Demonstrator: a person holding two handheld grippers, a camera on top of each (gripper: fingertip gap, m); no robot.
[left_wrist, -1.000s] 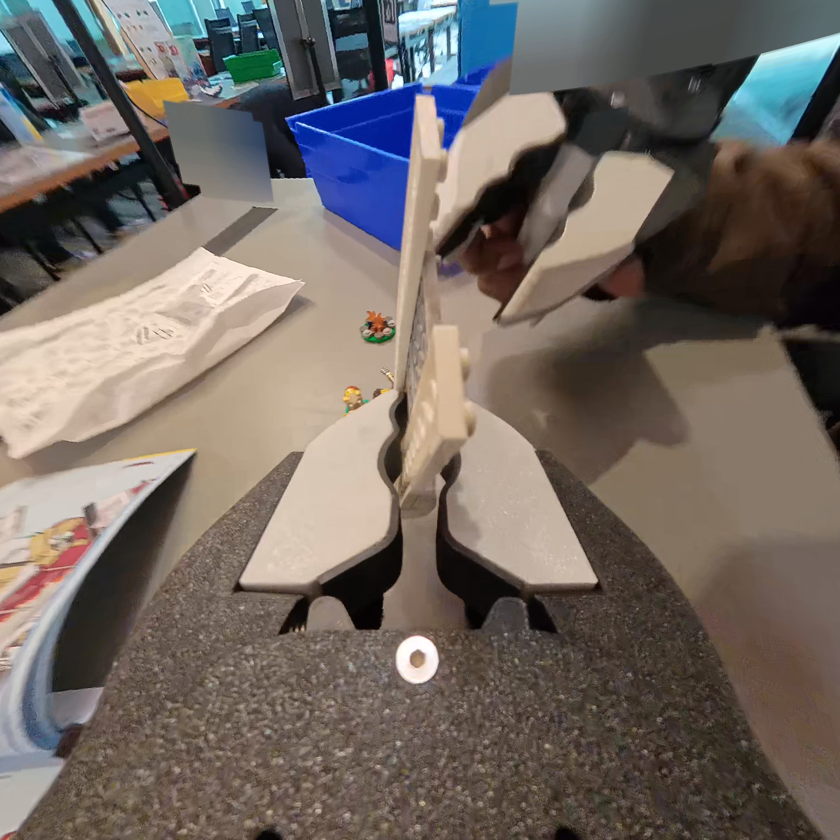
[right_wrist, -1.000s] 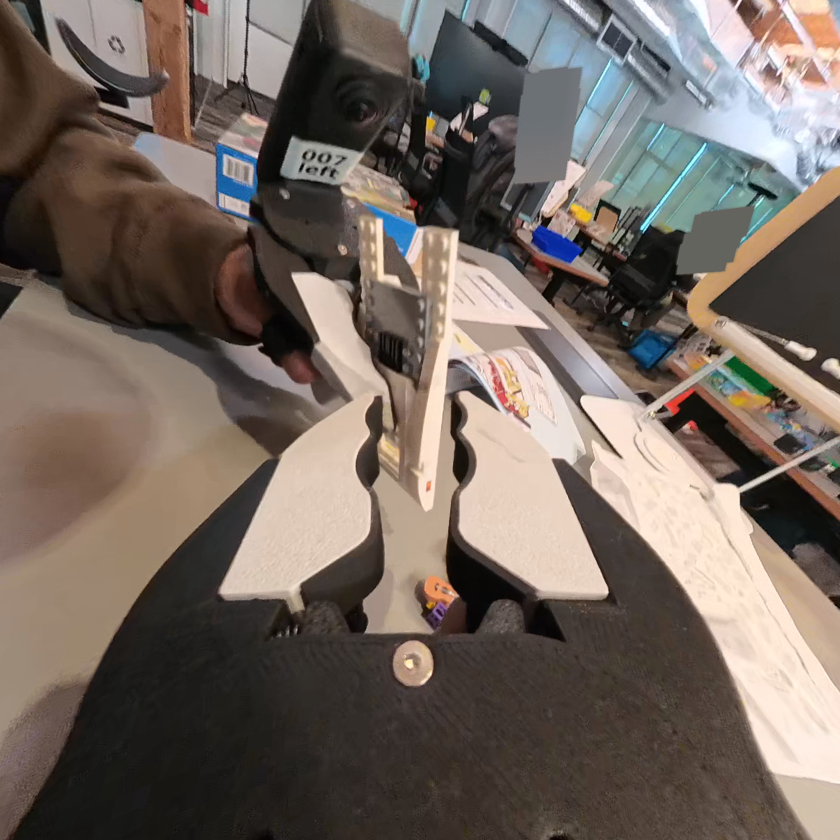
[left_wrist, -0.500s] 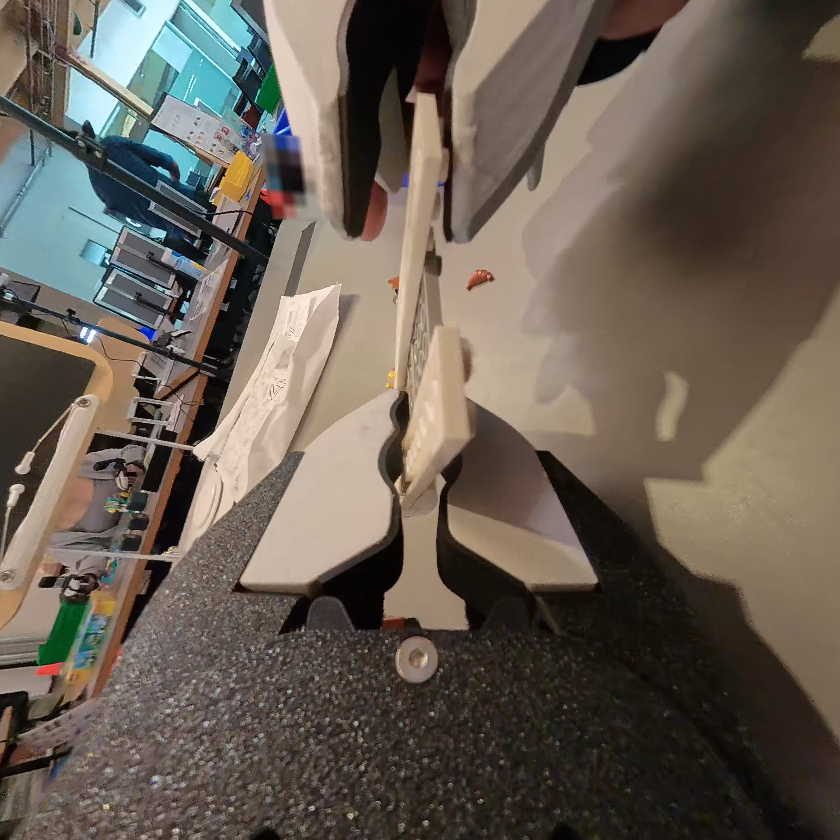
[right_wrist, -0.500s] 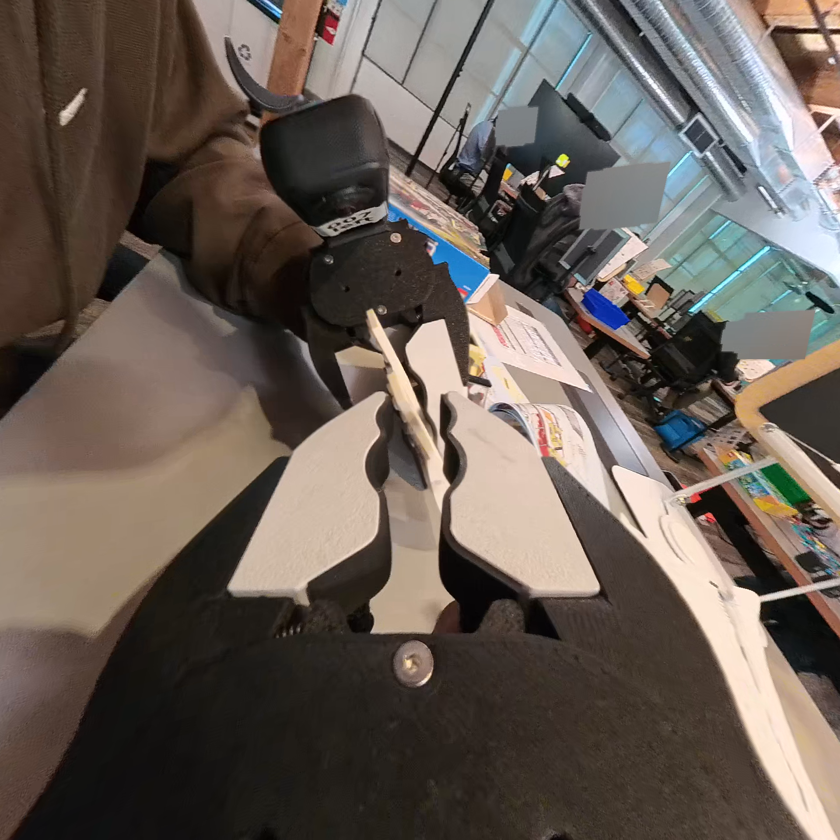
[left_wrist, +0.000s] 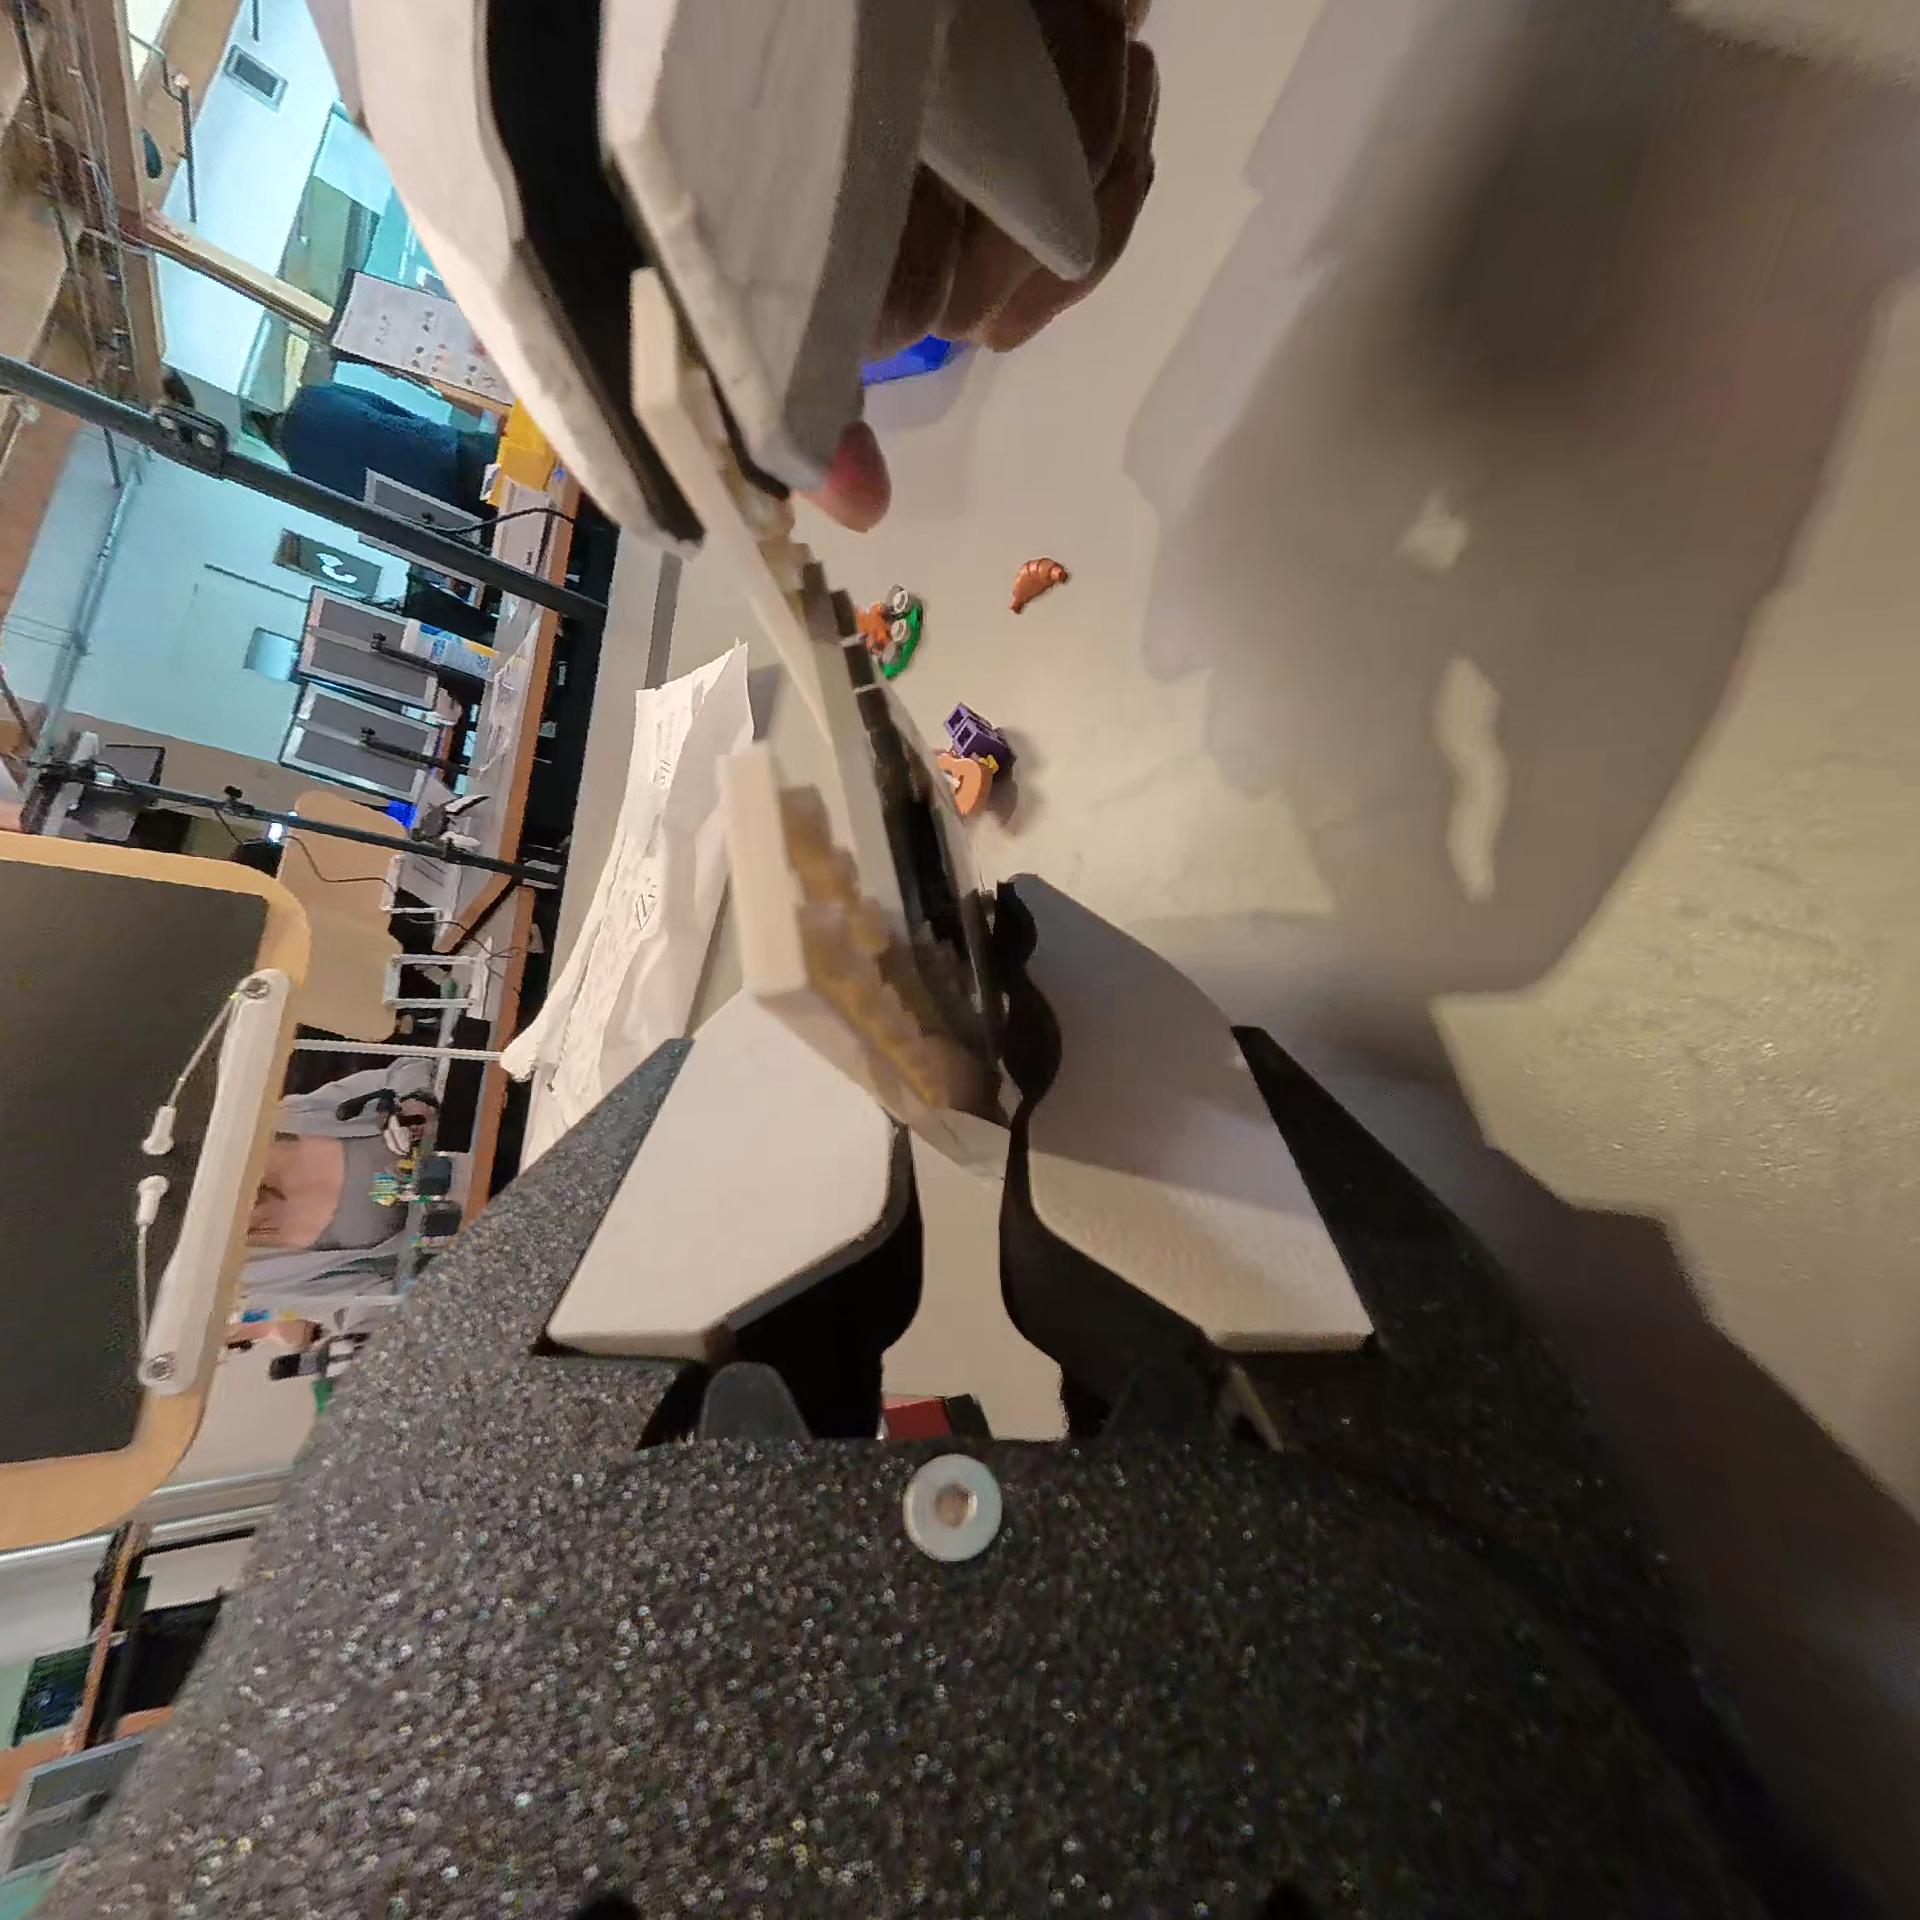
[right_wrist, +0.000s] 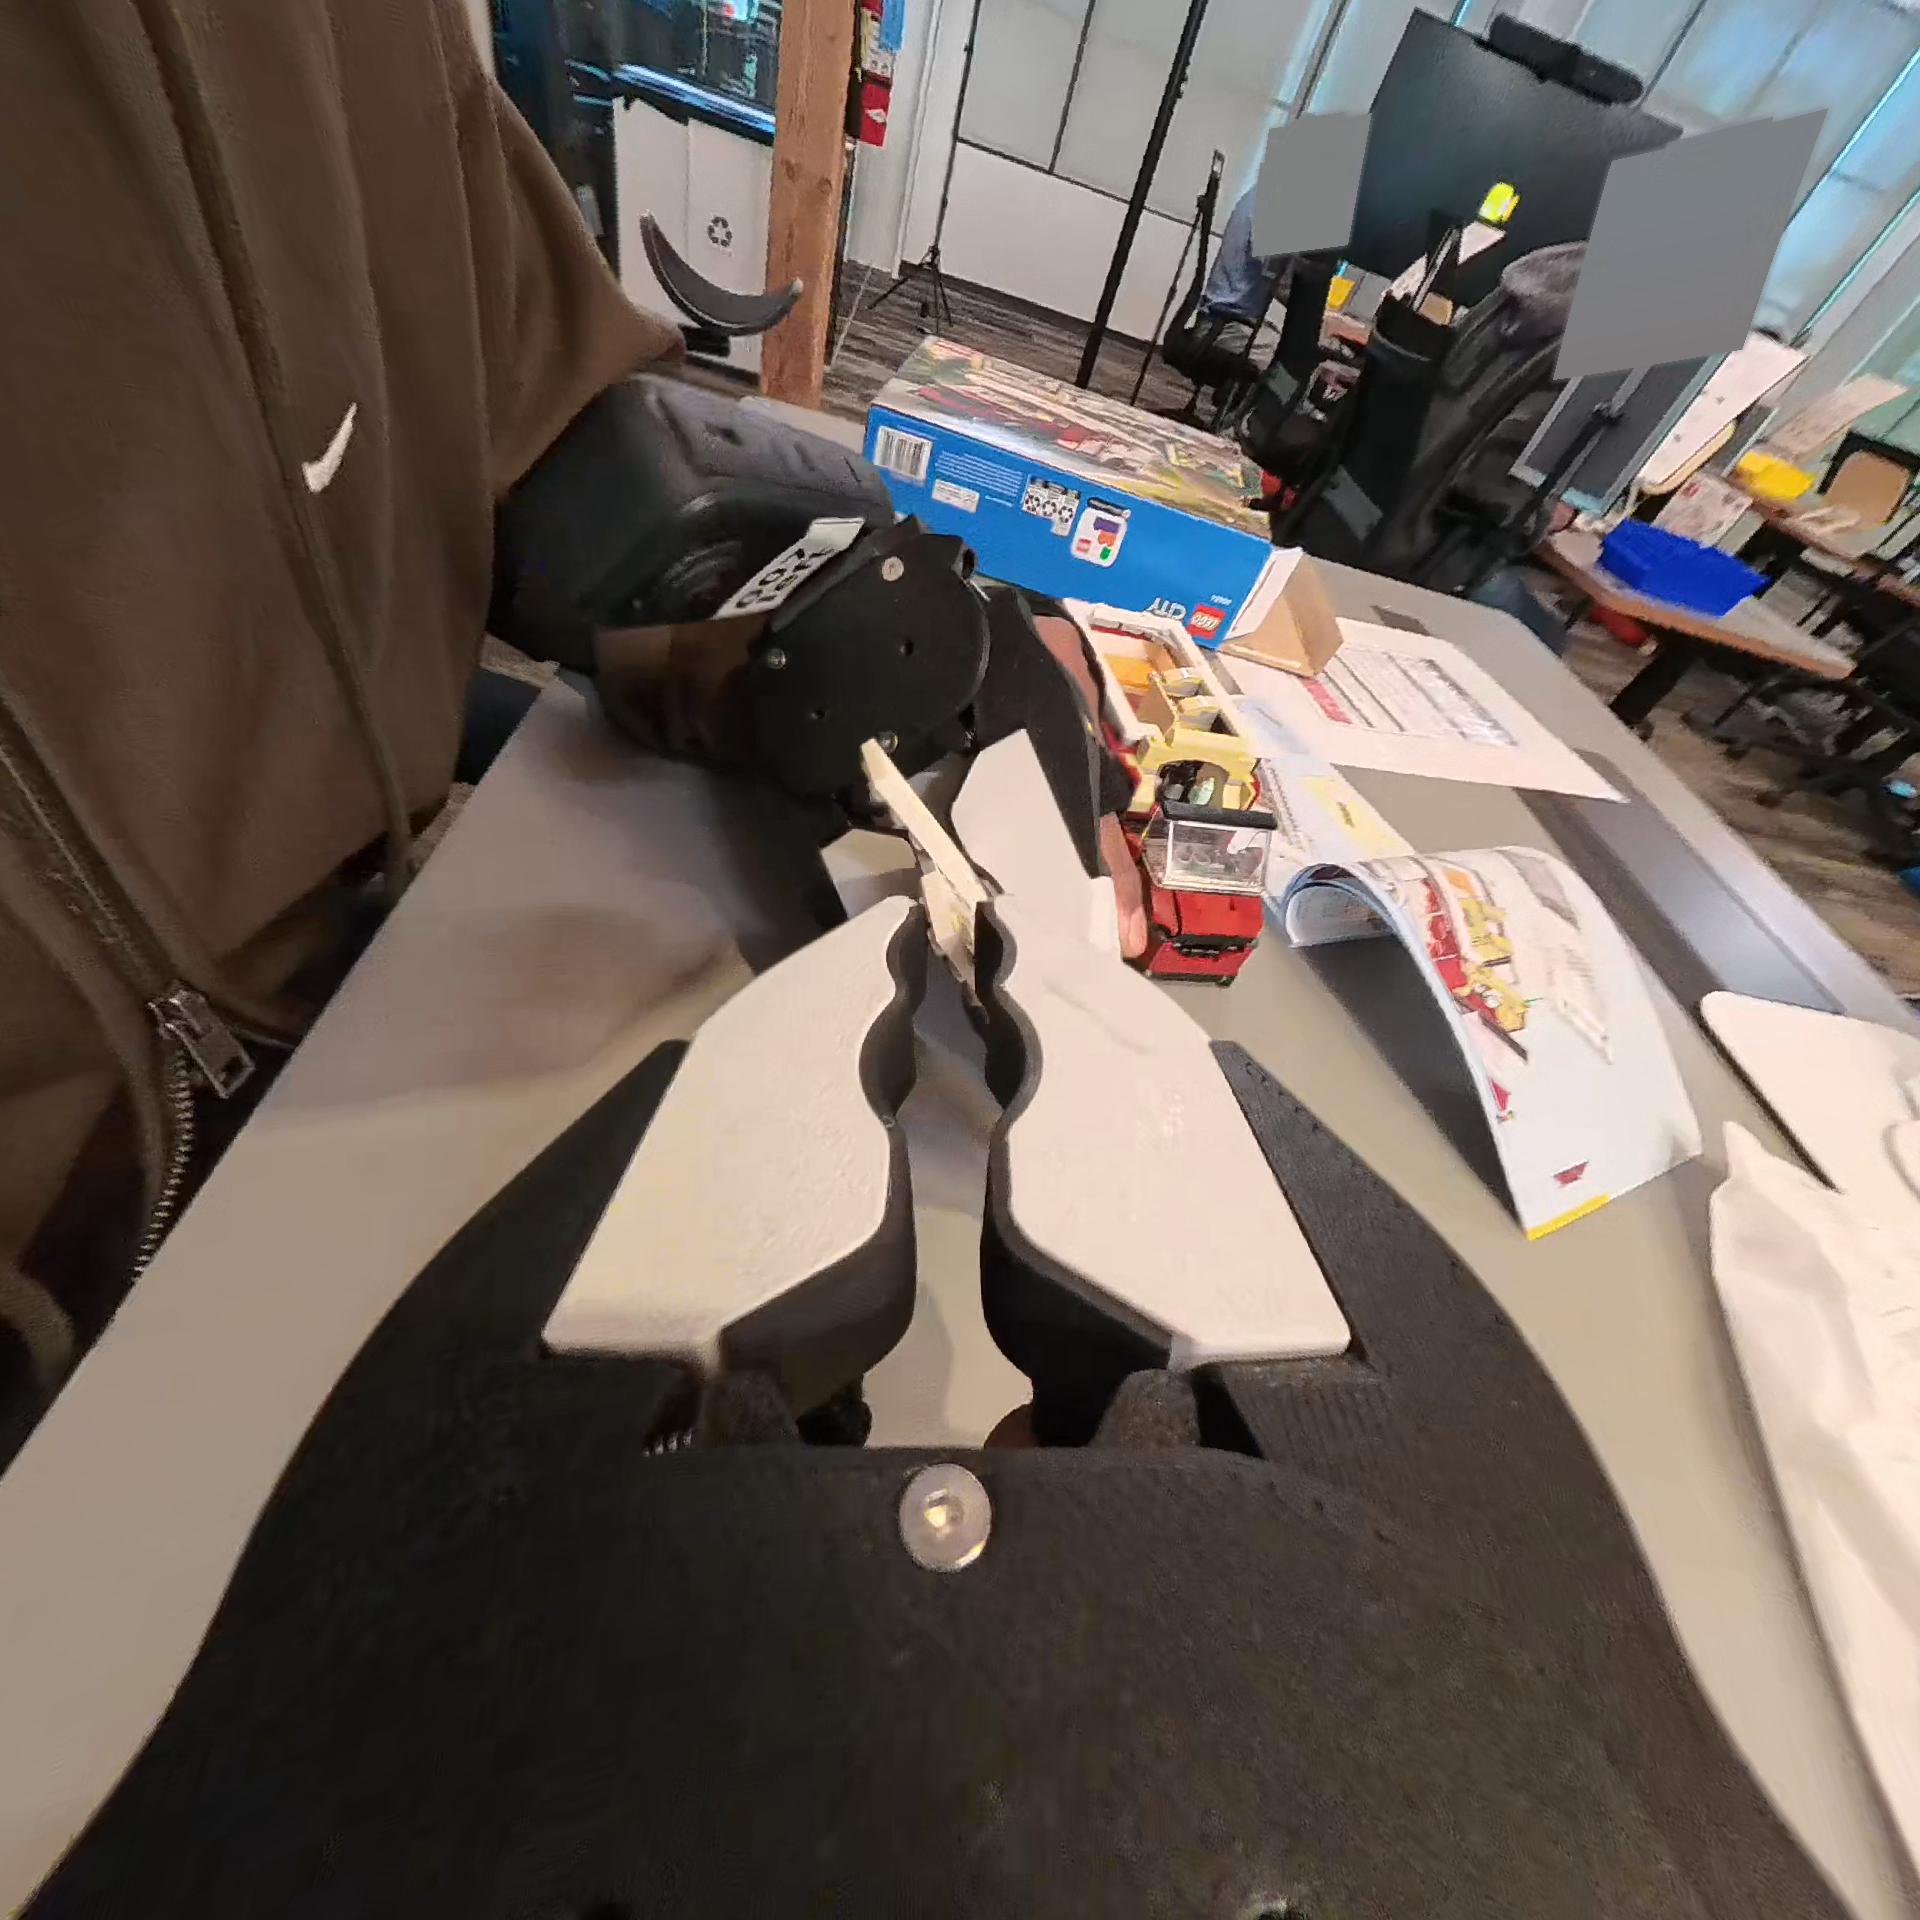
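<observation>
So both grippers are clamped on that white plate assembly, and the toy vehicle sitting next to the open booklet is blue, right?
Not quite: the toy vehicle is red, not blue, as the right wrist view shows. The rest stands: the left gripper and right gripper both clamp the white plate assembly, and the vehicle sits beside the open booklet.
</observation>
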